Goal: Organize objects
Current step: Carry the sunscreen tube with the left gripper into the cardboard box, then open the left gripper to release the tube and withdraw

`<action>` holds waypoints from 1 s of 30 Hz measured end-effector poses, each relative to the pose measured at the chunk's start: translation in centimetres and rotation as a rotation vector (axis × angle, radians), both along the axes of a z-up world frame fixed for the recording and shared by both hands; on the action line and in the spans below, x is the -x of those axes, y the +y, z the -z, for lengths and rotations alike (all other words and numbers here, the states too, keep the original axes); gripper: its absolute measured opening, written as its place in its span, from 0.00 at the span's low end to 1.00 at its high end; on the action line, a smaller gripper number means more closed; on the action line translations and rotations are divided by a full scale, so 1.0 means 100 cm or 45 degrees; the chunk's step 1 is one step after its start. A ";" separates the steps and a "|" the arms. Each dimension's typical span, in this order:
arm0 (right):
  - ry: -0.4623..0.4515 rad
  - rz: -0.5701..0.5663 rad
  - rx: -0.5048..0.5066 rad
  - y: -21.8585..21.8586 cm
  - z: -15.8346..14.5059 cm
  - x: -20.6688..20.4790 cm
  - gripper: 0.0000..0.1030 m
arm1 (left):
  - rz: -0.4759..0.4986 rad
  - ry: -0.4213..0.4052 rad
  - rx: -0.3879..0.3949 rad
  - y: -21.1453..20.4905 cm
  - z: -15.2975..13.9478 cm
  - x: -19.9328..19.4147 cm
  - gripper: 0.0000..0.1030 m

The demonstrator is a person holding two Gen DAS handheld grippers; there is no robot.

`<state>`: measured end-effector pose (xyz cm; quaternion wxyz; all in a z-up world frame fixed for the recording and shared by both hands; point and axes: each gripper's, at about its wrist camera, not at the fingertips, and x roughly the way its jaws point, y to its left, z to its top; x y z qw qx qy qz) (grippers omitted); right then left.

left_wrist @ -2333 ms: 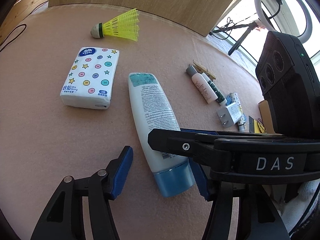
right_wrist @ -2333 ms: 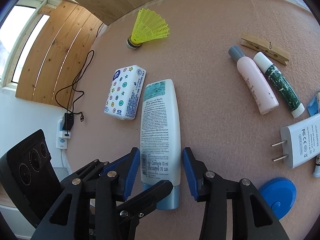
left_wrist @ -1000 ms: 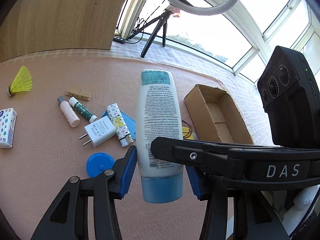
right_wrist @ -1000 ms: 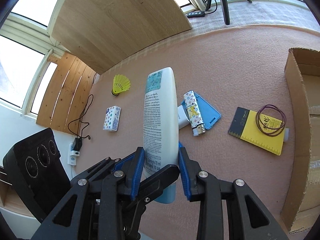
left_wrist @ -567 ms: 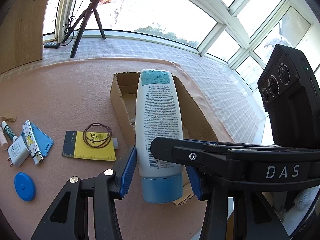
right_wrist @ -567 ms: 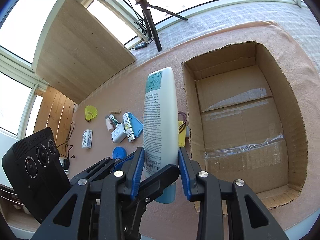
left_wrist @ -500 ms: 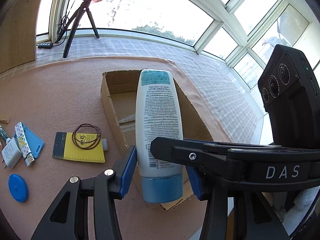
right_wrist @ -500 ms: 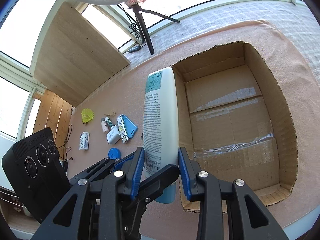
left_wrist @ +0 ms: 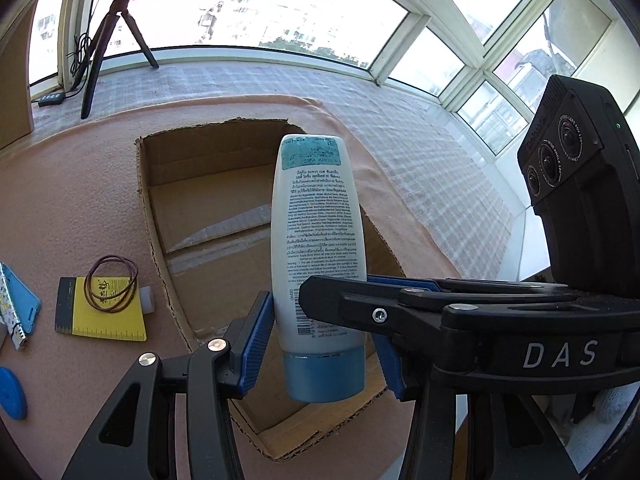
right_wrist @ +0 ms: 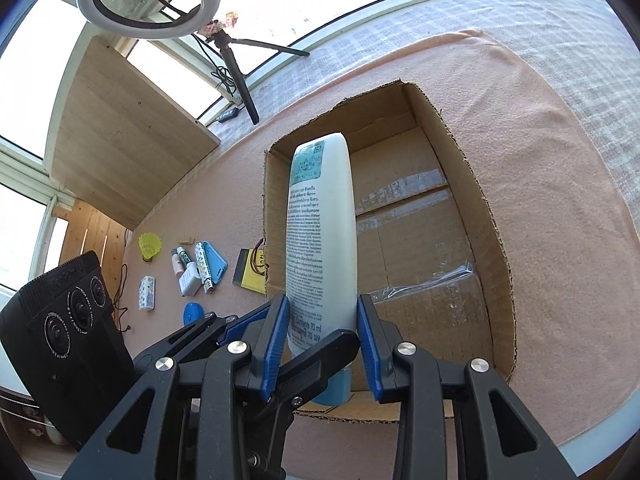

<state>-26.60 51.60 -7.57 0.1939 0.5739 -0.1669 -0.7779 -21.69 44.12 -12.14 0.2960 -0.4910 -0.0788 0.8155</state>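
Note:
A white lotion tube with a blue cap (left_wrist: 316,220) hangs cap-down over the open cardboard box (left_wrist: 146,208). My left gripper (left_wrist: 320,294) has its blue pads on the tube's wide sides just above the cap, and its jaws are opening. My right gripper (right_wrist: 322,300) is shut on the same tube (right_wrist: 320,220) across its narrow sides. One black finger of the right gripper (left_wrist: 380,308) crosses in front of the tube. The box (right_wrist: 494,248) holds nothing; only tape shows on its floor.
Left of the box on the pink mat lie a yellow notepad with a rubber band (left_wrist: 100,316), a blue disc (left_wrist: 10,394), a white charger (right_wrist: 190,280), a tissue pack (right_wrist: 147,294) and a yellow shuttlecock (right_wrist: 148,246). A ring light on a tripod (right_wrist: 234,64) stands by the window.
Both grippers have carried the tube from over the small items across to the box, which now lies beneath it. The tube stays between both pairs of pads.

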 end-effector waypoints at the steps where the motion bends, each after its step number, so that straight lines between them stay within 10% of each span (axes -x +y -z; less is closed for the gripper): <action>1: 0.021 -0.001 -0.041 -0.002 -0.002 0.000 0.32 | 0.006 -0.003 0.025 0.002 0.001 0.001 0.63; 6: 0.134 0.030 -0.185 -0.006 -0.013 -0.003 0.64 | -0.020 0.006 0.049 -0.006 0.003 -0.002 0.74; 30: 0.146 -0.057 -0.139 -0.071 -0.016 -0.003 0.64 | -0.225 0.033 0.093 -0.124 -0.009 -0.019 0.74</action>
